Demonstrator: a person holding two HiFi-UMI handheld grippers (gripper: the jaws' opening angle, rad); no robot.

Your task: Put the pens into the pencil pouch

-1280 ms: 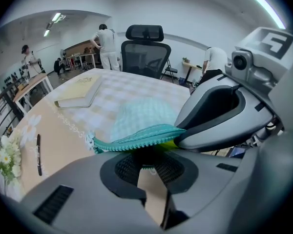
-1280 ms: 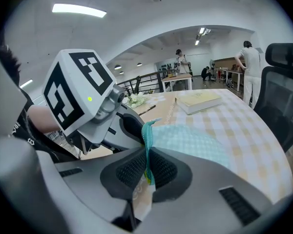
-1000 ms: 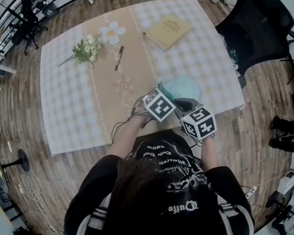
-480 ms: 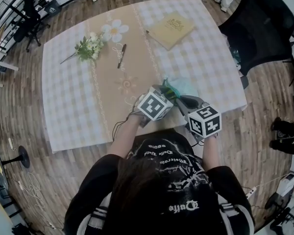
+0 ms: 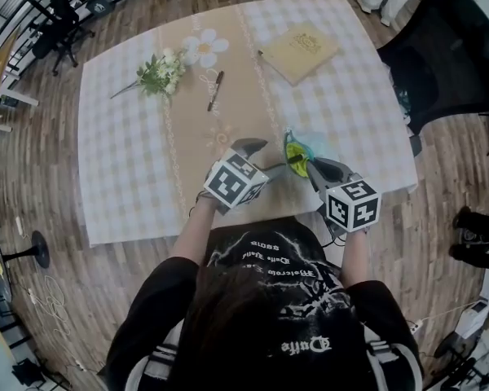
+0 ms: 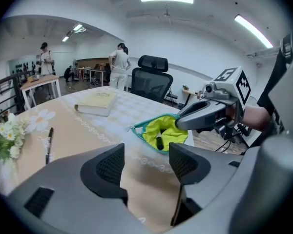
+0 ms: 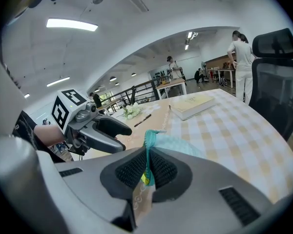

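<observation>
Left gripper [image 6: 146, 164]: jaws set wide apart, having just been opening, with nothing between them. It hovers above the table [image 5: 122, 161], just beside the pencil pouch [image 6: 167, 129] and pointing toward its mouth.

Right gripper [image 7: 146, 172]: jaws pressed together on the teal zipper edge of the pencil pouch, pinching the fabric and holding that edge raised off the table. In the head view this gripper reaches in from the near right edge of the table.

Pencil pouch: near the front edge of the table, in front of the person, with its mouth open and the yellow-green lining exposed. One dark pen in the pouch [image 6: 159, 141] rests against the lining.

Second pen [image 5: 215, 90]: lies flat on the beige centre strip of the tablecloth, well apart from the pouch and both grippers, just beside the sprig of white flowers [image 5: 159, 73].

Book [image 5: 300, 52]: closed, lying flat on the far right part of the table.
</observation>
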